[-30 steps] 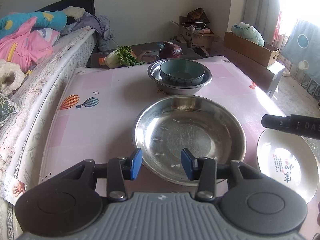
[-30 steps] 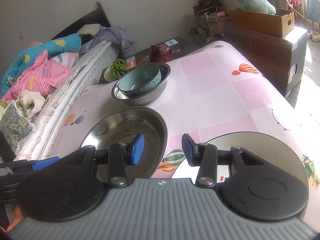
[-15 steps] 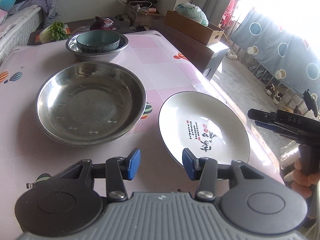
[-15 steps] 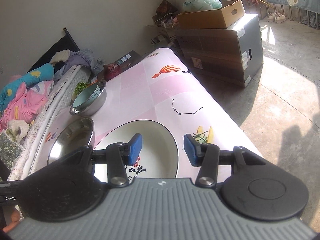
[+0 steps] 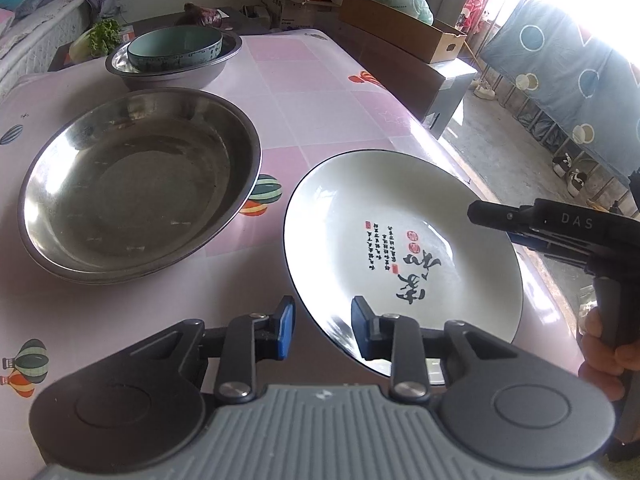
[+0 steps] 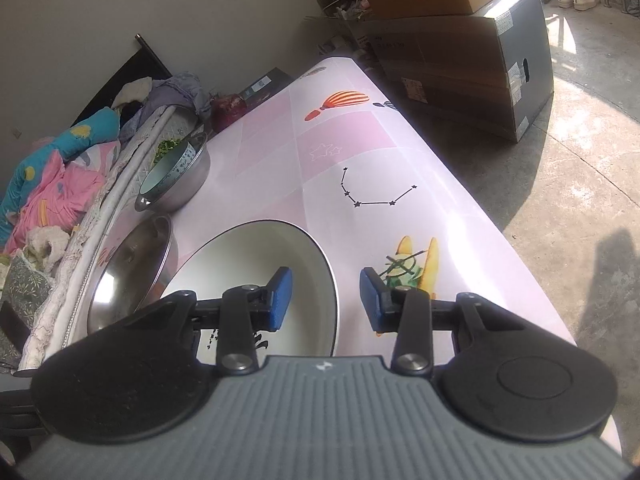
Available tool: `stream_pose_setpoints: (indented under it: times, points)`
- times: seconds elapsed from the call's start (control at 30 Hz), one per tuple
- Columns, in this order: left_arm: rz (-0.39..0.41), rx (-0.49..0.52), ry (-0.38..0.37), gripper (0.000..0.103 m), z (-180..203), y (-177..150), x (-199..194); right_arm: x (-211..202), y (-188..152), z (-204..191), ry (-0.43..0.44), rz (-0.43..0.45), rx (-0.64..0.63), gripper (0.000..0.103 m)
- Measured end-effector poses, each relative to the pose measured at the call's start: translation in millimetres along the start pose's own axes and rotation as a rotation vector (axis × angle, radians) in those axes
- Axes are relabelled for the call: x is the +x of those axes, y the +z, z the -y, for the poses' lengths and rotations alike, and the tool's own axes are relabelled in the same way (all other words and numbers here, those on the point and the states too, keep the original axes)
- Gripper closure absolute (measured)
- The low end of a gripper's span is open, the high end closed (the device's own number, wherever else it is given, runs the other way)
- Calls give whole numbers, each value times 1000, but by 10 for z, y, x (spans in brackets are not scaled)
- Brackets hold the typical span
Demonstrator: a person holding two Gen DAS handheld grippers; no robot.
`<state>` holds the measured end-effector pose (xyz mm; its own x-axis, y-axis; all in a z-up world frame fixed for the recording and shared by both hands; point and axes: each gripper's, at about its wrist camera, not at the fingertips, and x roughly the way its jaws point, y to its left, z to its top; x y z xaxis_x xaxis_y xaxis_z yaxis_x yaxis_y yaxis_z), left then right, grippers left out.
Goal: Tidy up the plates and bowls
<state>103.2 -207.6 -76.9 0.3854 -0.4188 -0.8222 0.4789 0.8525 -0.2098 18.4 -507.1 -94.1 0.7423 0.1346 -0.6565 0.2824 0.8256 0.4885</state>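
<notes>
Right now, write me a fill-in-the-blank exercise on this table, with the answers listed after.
1. The teal bowl sits inside a ____ basin.
2. The white plate bears black and ____ writing.
3. The rim of the white plate lies between the fingers of the ____ gripper.
4. The large empty steel pan stands between the white plate and the ____ bowl.

Missing words: steel; red; left; teal
</notes>
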Motion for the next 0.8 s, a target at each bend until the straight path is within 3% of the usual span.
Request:
stream_pose_setpoints:
  times: [0.1, 0.37, 0.8]
  points:
    - [-8, -2, 0, 75, 29, 15, 43, 78, 18, -14, 46, -40, 15, 67]
    - [-15, -1, 14, 75, 23, -17, 2, 53, -23, -95, 33, -65, 28, 65]
    - [-48, -20, -20, 72, -212, -384, -335, -227, -492, -381, 22, -113, 29, 63]
